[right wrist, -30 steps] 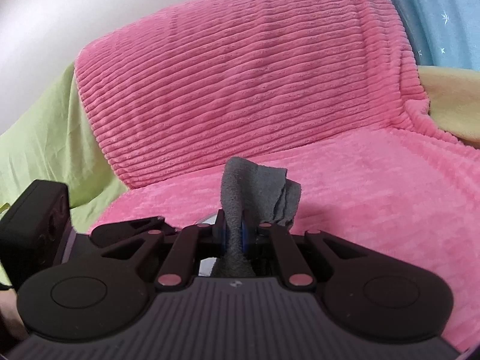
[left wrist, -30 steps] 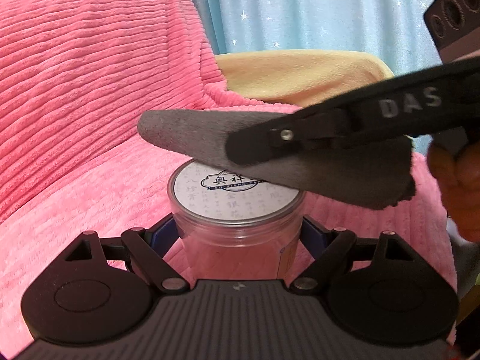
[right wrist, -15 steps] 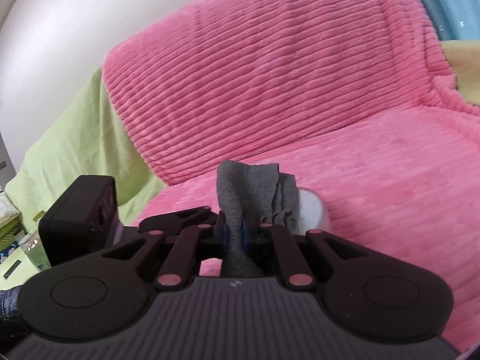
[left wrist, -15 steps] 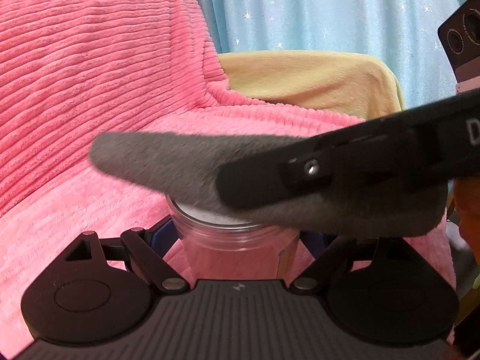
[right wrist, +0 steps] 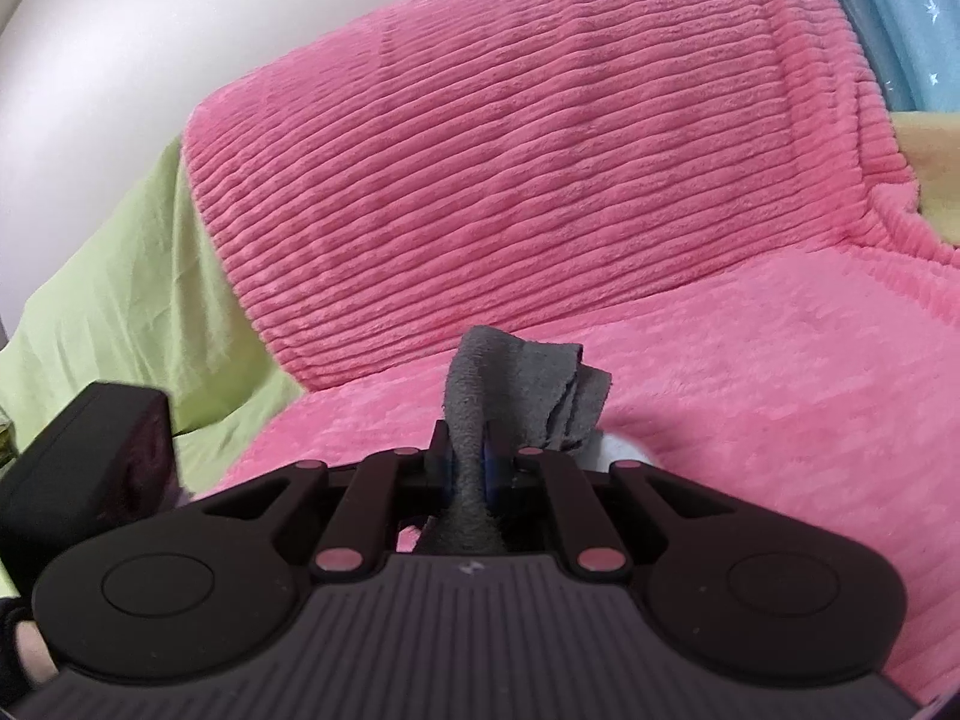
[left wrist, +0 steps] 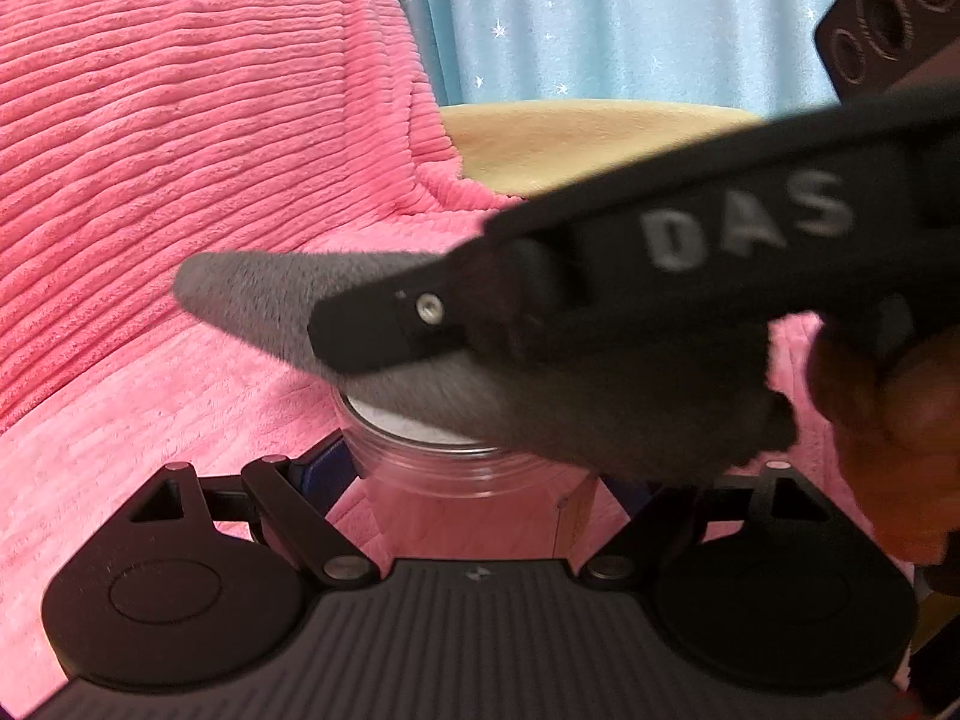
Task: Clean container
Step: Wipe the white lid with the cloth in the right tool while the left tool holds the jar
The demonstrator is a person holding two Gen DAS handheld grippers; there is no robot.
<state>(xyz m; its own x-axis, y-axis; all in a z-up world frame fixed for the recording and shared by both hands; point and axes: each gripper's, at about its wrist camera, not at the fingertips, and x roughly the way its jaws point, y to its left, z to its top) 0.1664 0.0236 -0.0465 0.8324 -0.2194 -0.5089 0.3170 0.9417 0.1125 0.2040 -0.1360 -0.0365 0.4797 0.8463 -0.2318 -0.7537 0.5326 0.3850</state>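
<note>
A clear plastic container (left wrist: 462,498) with a white lid (left wrist: 396,420) stands on the pink blanket, and my left gripper (left wrist: 468,474) is shut on its sides. My right gripper (left wrist: 360,330) reaches in from the right, shut on a folded grey cloth (left wrist: 258,294). The cloth lies across the lid and hides most of it. In the right wrist view the grey cloth (right wrist: 522,384) sticks out between the shut right gripper (right wrist: 474,462), with a sliver of the white lid (right wrist: 618,450) just beyond it.
A ribbed pink blanket (left wrist: 180,180) covers the seat and backrest. A tan cushion (left wrist: 570,138) and a blue curtain (left wrist: 600,18) lie behind. Green fabric (right wrist: 132,300) lies to the left. A person's hand (left wrist: 888,438) holds the right gripper.
The right gripper swept the cloth leftward over the lid, then drew back to the right. The lid's printed top, in view a second ago, is now mostly covered. The left gripper kept still.
</note>
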